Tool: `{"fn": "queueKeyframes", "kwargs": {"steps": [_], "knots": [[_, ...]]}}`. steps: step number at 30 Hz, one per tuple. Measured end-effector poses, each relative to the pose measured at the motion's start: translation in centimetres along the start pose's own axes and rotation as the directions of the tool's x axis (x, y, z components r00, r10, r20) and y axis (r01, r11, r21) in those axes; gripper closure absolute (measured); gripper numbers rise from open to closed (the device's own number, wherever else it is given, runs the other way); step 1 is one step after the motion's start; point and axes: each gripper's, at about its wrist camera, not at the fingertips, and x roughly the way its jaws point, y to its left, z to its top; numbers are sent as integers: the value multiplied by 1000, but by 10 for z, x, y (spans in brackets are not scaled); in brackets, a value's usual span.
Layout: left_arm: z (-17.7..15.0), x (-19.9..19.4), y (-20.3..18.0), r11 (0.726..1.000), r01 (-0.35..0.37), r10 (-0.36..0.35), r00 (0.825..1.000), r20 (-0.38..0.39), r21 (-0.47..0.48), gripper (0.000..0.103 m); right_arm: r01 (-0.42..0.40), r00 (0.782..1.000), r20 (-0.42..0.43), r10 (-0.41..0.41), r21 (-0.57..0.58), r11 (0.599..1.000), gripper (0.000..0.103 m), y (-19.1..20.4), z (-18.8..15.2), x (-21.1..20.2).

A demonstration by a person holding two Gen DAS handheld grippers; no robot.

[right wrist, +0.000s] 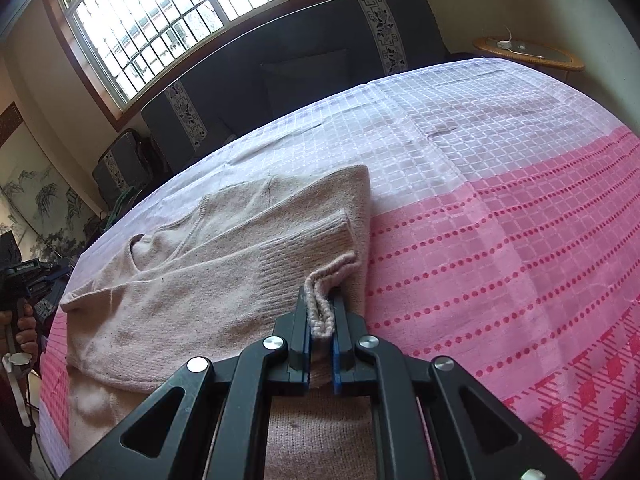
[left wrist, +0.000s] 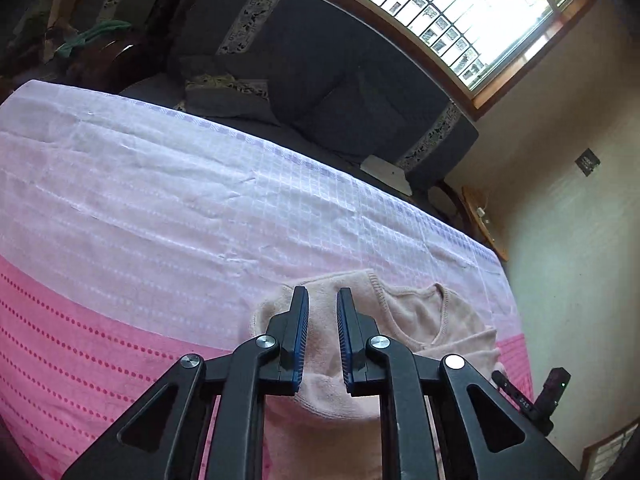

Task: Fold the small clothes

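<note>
sunlight from a barred window (right wrist: 224,4) at the top of the frame falls over a dark sofa (left wrist: 340,80) and the pink-and-white checked cloth (right wrist: 500,208) spread across the desk. on that cloth lies the small beige knit sweater (right wrist: 224,248), partly folded, with a ribbed sleeve cuff laid over its body; in my right wrist view it fills the lower left and centre.

my right gripper (right wrist: 320,312) has its fingers narrow, pinched on a doubled ribbed edge of the sweater, which bulges up between the blue pads.

in my left wrist view the sweater (left wrist: 400,312) sits low and right of centre, its v-neck toward the right. my left gripper (left wrist: 322,300) hovers over it with the fingers parted a little, nothing between them that i can see. a round wicker side table (right wrist: 528,54) stands at the upper right of the right wrist view.
</note>
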Motion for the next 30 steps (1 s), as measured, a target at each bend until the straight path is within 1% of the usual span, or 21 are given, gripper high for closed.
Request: {"fn": "queueKeyframes", "kwargs": {"steps": [1, 3, 4, 5, 6, 7, 8, 9, 10, 11, 13, 15, 17, 20, 21, 22, 23, 24, 27, 29, 30], "knots": [[-4, -13, 1, 999, -3, 2, 1000, 29, 36, 86, -6, 1000, -2, 6, 3, 1000, 95, -1, 0, 0], [-11, -33, 3, 992, -46, 40, 998, 53, 114, 84, -18, 1000, -5, 18, 12, 1000, 95, -3, 1, 0], [-16, -41, 7, 989, -32, 27, 999, 39, 143, 83, -25, 1000, -6, 25, 18, 1000, 95, -4, 1, 0], [-20, -45, 12, 987, 6, -7, 1000, 6, 159, 79, -31, 1000, -7, 31, 23, 999, 95, -6, 1, 1], [-23, -48, 18, 987, 50, -45, 998, -41, 152, 76, -34, 999, -7, 34, 26, 999, 95, -6, 1, 0], [-26, -48, 25, 989, 90, -81, 993, -84, 116, 69, -34, 999, -7, 34, 27, 999, 95, -6, 1, 0], [-29, -45, 33, 989, 139, -131, 984, -122, 58, 66, -31, 999, -6, 32, 24, 999, 95, -6, 1, 0], [-32, -40, 39, 982, 189, -188, 969, -159, -9, 66, -27, 1000, -5, 27, 20, 999, 95, -4, 1, 0], [-34, -34, 43, 976, 211, -217, 957, -190, -53, 66, -22, 1000, -4, 22, 17, 1000, 95, -3, 1, 0], [-36, -30, 42, 976, 206, -216, 953, -212, -66, 65, -18, 1000, -3, 18, 15, 1000, 95, -2, 1, 0], [-38, -20, 38, 980, 187, -197, 951, -237, -62, 65, -15, 1000, -2, 15, 13, 1000, 95, -2, 0, 0], [-37, -14, 34, 980, 188, -200, 950, -241, -69, 60, -15, 1000, -2, 15, 13, 1000, 95, -2, 1, 0], [-34, -6, 33, 987, 144, -156, 962, -225, -66, 44, -14, 1000, -2, 14, 12, 1000, 95, -2, 1, 0], [-29, 11, 34, 992, 89, -107, 967, -231, -85, 43, -14, 1000, -2, 14, 12, 1000, 95, -2, 1, 0], [-26, 14, 34, 996, 57, -71, 974, -217, -73, 44, -15, 1000, -2, 15, 13, 1000, 95, -2, 1, 0], [-24, 17, 32, 998, 24, -36, 977, -210, -63, 65, -16, 1000, -2, 16, 14, 1000, 95, -2, 1, 0], [-21, 23, 30, 999, -3, -10, 974, -226, -54, 97, -16, 1000, -2, 16, 14, 1000, 95, -2, 1, 0], [-19, 25, 28, 998, -30, 18, 974, -224, -51, 97, -16, 1000, -1, 16, 13, 1000, 95, -2, 1, 0], [-11, 22, 11, 998, -62, 59, 985, -161, -11, 97, -17, 1000, -1, 17, 15, 1000, 95, -2, 1, 0], [-3, 16, 6, 997, -61, 57, 994, -93, -38, 97, -16, 1000, -1, 17, 15, 1000, 95, -2, 1, 0], [3, 14, 9, 994, -86, 82, 995, -56, -67, 97, -16, 1000, 0, 16, 15, 1000, 95, -2, 0, 0]]}}
